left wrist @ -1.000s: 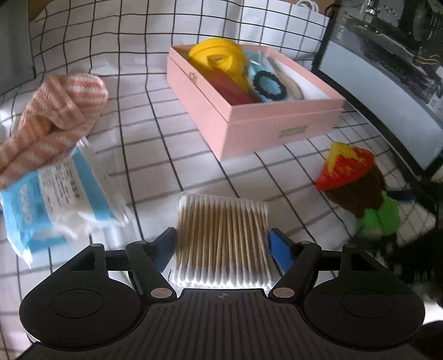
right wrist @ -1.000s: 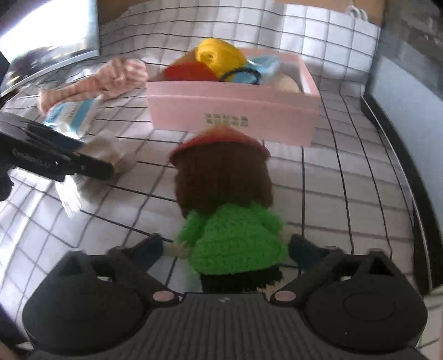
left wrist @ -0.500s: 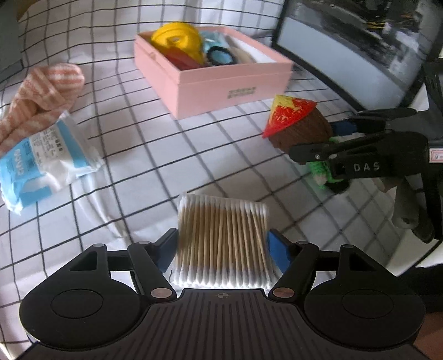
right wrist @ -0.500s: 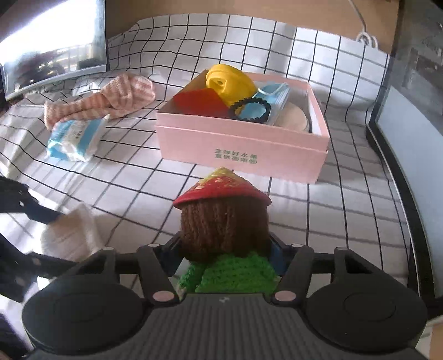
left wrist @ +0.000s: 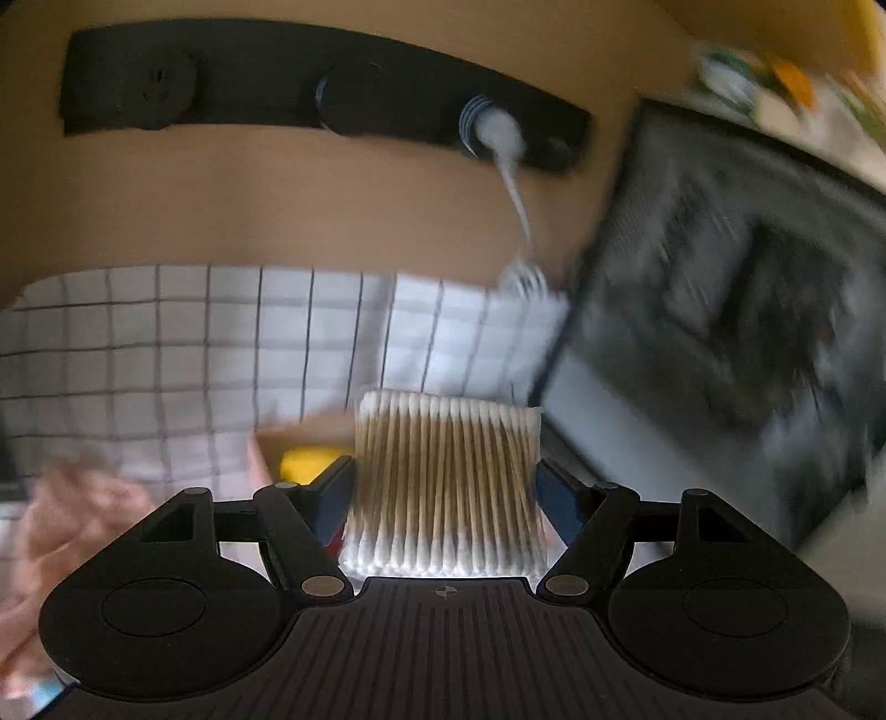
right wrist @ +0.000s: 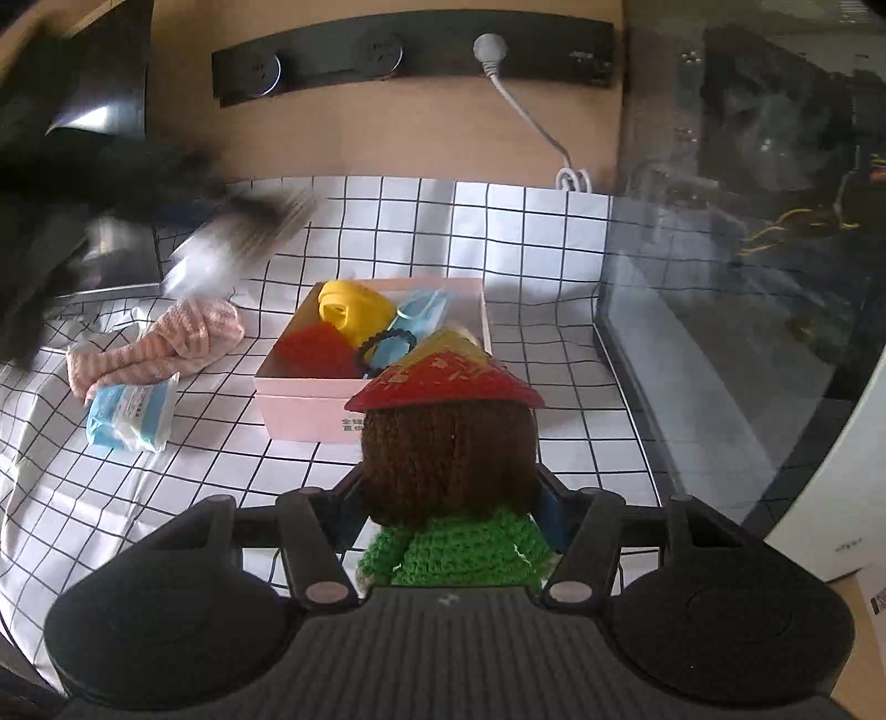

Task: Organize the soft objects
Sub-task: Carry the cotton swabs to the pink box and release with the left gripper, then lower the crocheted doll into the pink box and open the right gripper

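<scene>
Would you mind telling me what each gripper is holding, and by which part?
The left gripper clamps the pack of cotton swabs by its two long sides. The right gripper grips the knitted doll at its head.

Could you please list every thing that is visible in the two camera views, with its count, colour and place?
crocheted doll: one, brown hair, red and yellow hat, green top; held in the right tongs.
cotton swab pack: one, white tips, tan sticks; held in the left tongs.
pink box: one, open, on the cloth behind the doll.
items in the box: a yellow one, a red one, a light blue one, a black ring.
striped cloth: one, pink and white, left of the box.
blue and white packet: one, in front of the striped cloth.
checked tablecloth: one, white with black lines.
socket strip: one, black, on the wall; a white plug in it.
left tongs: shut on the swab pack.
right tongs: shut on the doll.
</scene>
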Tool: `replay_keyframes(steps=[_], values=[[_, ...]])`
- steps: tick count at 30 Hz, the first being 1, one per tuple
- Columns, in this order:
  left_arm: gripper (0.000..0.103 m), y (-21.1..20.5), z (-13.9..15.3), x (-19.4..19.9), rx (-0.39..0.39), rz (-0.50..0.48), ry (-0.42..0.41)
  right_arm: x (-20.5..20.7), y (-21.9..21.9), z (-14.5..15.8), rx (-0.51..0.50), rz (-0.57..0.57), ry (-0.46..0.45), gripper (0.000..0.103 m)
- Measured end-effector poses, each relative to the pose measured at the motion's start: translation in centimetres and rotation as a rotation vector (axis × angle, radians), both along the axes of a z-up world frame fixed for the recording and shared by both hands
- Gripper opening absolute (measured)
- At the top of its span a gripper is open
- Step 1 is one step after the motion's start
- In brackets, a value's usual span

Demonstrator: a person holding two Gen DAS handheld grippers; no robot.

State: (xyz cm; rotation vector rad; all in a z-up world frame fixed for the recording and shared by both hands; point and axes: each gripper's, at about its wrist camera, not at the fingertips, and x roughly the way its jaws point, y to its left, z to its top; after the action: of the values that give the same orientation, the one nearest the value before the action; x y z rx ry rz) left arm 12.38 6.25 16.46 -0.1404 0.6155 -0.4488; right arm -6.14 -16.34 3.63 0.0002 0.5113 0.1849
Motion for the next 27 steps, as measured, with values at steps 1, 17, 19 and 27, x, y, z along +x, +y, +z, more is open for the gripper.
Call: replay_keyframes(steps=[1, 17, 19, 27], values=[[0.076, -0.4, -0.5, 1.4, -0.018, 0.017, 0.017, -0.2, 0.0, -0.1, -0.005, -0.002, -0.003, 0.060], [0.074, 0.6, -7.0, 5.9, -0.121, 0.220, 0.099, 1.3, -0.8, -2.0, -0.043, -0.026, 0.079, 0.060], [0.074, 0.3, -7.5, 6.3, -0.115, 0.220, 0.145, 1.7, -0.2, -1.8, -0.045, -0.010, 0.070, 0.060], [0.074, 2.5, -8.3, 0.8, -0.185, 0.208, 0.141, 2.1, 0.6, -0.9, -0.045, 0.050, 0.042, 0.060]])
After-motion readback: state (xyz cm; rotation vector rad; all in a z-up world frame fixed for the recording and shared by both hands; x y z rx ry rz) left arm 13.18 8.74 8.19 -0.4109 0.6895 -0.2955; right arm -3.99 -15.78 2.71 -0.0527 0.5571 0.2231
